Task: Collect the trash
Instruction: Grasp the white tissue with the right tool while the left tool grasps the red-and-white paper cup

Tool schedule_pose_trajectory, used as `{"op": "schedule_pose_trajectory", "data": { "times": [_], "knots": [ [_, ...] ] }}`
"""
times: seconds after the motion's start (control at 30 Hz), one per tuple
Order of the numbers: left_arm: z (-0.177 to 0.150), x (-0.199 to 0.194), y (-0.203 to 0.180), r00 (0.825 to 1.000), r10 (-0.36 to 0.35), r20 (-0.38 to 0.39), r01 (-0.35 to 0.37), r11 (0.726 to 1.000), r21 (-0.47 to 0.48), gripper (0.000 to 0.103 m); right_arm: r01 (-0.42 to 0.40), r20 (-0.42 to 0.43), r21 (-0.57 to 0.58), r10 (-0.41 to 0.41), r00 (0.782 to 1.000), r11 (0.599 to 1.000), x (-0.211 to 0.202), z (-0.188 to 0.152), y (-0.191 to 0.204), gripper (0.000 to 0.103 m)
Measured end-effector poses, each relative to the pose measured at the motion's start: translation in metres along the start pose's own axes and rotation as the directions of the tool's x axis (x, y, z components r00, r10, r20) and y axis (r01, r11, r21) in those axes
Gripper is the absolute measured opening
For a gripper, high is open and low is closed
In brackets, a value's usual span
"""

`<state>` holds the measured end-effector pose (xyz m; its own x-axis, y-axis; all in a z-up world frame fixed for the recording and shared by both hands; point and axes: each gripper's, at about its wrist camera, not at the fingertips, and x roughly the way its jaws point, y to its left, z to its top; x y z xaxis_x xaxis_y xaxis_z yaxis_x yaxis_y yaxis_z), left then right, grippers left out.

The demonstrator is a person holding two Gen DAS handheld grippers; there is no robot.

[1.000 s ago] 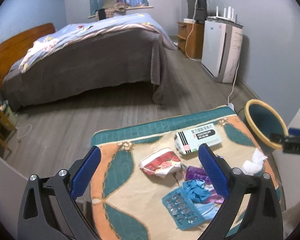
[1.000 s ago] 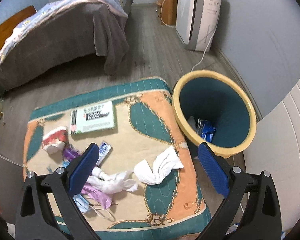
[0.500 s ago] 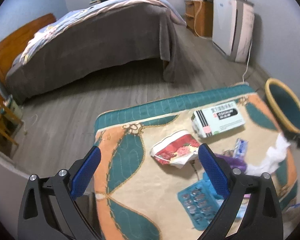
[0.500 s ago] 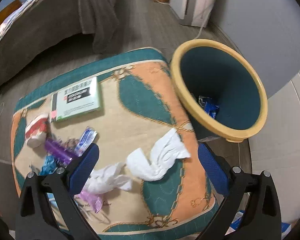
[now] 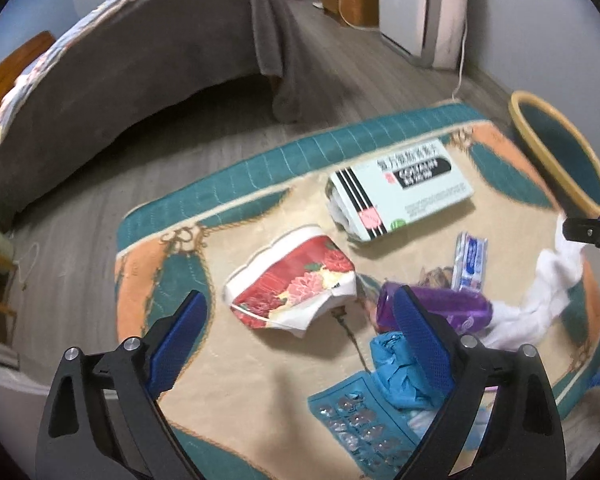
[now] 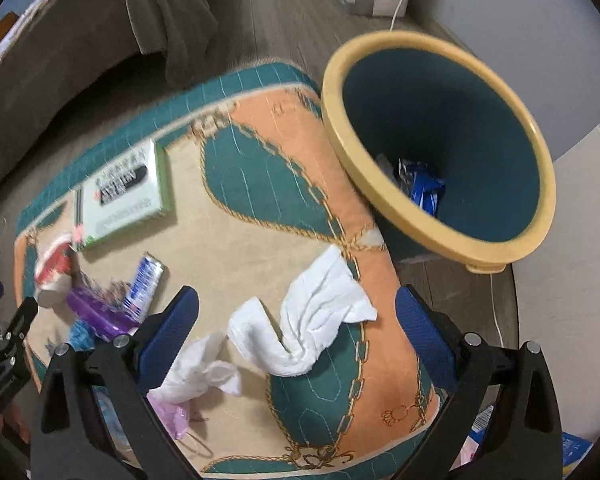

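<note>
Trash lies on a patterned cushion [image 5: 236, 364]: a crushed red floral paper cup [image 5: 296, 284], a white medicine box [image 5: 404, 192], a purple bottle [image 5: 456, 304], a blue-white wrapper [image 5: 470, 258], a teal blister pack [image 5: 360, 416] and crumpled blue material [image 5: 396, 356]. My left gripper [image 5: 298, 328] hovers open just short of the cup. White tissue [image 6: 312, 320] lies between the open fingers of my right gripper [image 6: 298, 324], which hangs above it. A second tissue [image 6: 196, 372] lies to its left. The yellow-rimmed teal bin [image 6: 452, 240] stands right of the cushion, wrappers inside.
A bed with a grey cover [image 5: 140, 64] stands beyond the cushion across wood flooring. A white appliance with a cable [image 5: 440, 12] is at the far wall. The white wall [image 6: 572, 280] is close on the right of the bin.
Both grippers have moved down and closer to the cushion. The cup now sits nearer my left fingers, and the white tissue has come between my right fingers. Both stay open.
</note>
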<state>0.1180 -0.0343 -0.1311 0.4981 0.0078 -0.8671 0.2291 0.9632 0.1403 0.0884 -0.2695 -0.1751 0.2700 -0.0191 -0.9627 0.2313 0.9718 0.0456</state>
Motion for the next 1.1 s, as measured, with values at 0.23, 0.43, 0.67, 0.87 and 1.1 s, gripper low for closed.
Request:
{"op": "schedule_pose_trajectory", "data": {
  "times": [0.23, 0.43, 0.67, 0.87, 1.1],
  "knots": [
    [-0.004, 0.026, -0.002, 0.997, -0.030, -0.078, 0.032, 0.999, 0.022, 0.053, -0.019, -0.099, -0.051, 0.014, 0.995, 0.999, 0.021, -0.007, 0.010, 0.042],
    [-0.006, 0.029, -0.002, 0.996, -0.025, -0.091, 0.029, 0.999, 0.045, 0.031, -0.035, -0.089, -0.112, 0.025, 0.996, 0.993, 0.019, -0.010, 0.019, 0.013],
    [-0.002, 0.016, -0.002, 0.999, -0.023, -0.043, 0.025, 0.998, 0.053, 0.018, -0.077, -0.002, -0.103, 0.078, 0.997, 0.992, -0.003, -0.002, 0.022, 0.011],
    [0.010, -0.012, 0.010, 0.997, -0.054, 0.063, 0.055, 0.998, -0.020, 0.010, -0.096, 0.090, -0.095, 0.105, 0.990, 0.991, -0.028, 0.007, 0.020, 0.011],
    [0.024, -0.033, 0.009, 0.988, -0.075, 0.136, 0.080, 0.996, -0.034, 0.001, -0.123, 0.179, -0.110, 0.141, 0.974, 0.986, -0.053, 0.028, 0.018, 0.011]
  ]
}}
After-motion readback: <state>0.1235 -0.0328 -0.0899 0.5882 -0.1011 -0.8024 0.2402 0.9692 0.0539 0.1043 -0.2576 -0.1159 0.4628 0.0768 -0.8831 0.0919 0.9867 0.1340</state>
